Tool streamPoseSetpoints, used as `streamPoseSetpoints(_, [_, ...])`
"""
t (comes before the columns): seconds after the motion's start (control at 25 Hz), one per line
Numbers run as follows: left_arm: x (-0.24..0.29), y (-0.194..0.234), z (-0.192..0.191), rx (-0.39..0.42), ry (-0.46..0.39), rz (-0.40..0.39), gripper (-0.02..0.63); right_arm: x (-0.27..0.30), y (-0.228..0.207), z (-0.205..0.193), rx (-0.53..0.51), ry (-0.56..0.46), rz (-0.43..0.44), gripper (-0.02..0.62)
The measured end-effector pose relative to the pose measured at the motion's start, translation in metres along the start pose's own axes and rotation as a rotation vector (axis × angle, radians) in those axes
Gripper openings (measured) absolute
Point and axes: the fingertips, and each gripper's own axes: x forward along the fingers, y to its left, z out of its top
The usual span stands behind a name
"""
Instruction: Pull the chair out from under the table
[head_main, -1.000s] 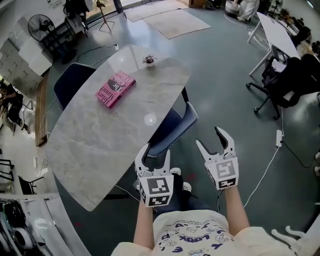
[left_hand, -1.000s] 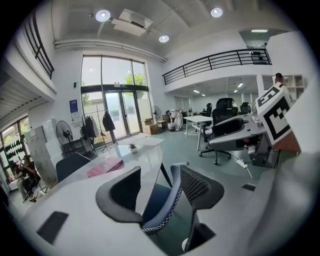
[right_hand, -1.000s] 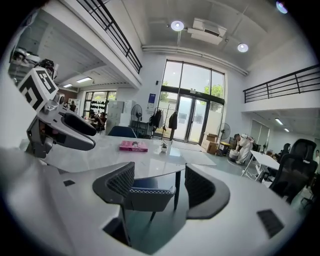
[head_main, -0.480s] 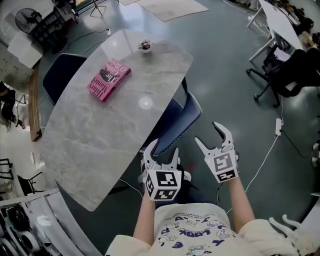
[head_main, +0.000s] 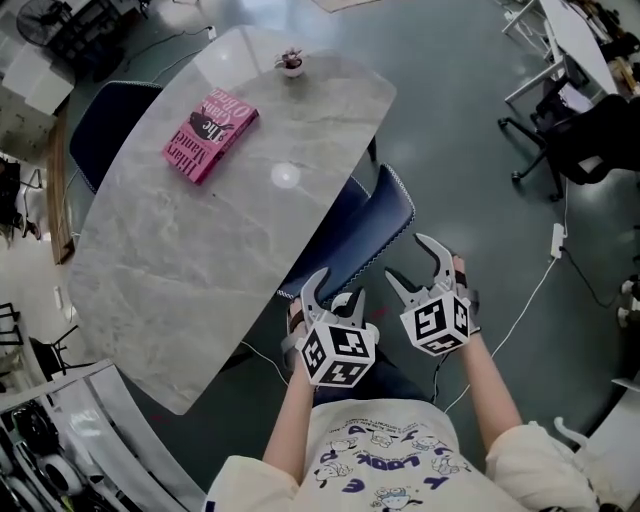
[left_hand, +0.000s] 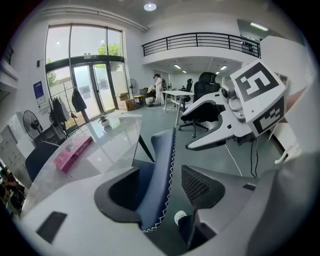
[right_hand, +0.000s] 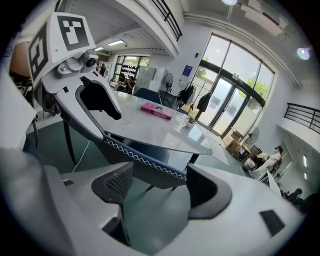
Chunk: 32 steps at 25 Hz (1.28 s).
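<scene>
A dark blue chair (head_main: 375, 225) with white stitching is tucked under the marble table (head_main: 200, 270); only its backrest sticks out at the near edge. My left gripper (head_main: 338, 288) is open at the backrest's near end. In the left gripper view the backrest edge (left_hand: 162, 170) stands in the gap of the left gripper (left_hand: 160, 197), and the pads do not press on it. My right gripper (head_main: 408, 260) hovers just right of the backrest, its jaws opening. In the right gripper view the backrest (right_hand: 145, 167) runs across beyond the right gripper (right_hand: 160, 187), with nothing held.
A pink book (head_main: 210, 135) and a small potted plant (head_main: 291, 62) lie on the table. A second blue chair (head_main: 105, 130) stands at its far side. A black office chair (head_main: 575, 150), a white desk (head_main: 585, 55) and a floor cable with a power strip (head_main: 557, 243) are to the right.
Both grippers have sunk and come closer to the chair's backrest, tilting further down. The left one now reaches the backrest's near end. Neither has taken hold of anything.
</scene>
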Motion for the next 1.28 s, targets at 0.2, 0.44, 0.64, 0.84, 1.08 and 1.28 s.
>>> streamPoseSetpoints(0.2, [0.019,-0.002,-0.011,0.014,0.046,-0.027,0.279,0.022,0.004,-0.001,-0.094,0.022,0.056,0.333])
streamPoseSetpoints(0.44, [0.037,-0.001,-0.022,0.005,0.096,-0.053,0.279,0.045,0.012,-0.005,-0.305,0.066,0.135,0.333])
streamPoseSetpoints(0.64, [0.048,0.001,-0.029,-0.01,0.133,-0.073,0.279,0.062,0.014,-0.01,-0.49,0.105,0.179,0.333])
streamPoseSetpoints(0.84, [0.057,0.002,-0.038,-0.007,0.178,-0.083,0.271,0.076,0.017,-0.016,-0.671,0.134,0.227,0.333])
streamPoseSetpoints(1.08, [0.065,-0.002,-0.044,0.003,0.206,-0.114,0.186,0.09,0.024,-0.023,-0.843,0.146,0.288,0.275])
streamPoseSetpoints(1.28, [0.066,-0.006,-0.045,0.029,0.218,-0.128,0.147,0.092,0.029,-0.028,-0.944,0.149,0.342,0.209])
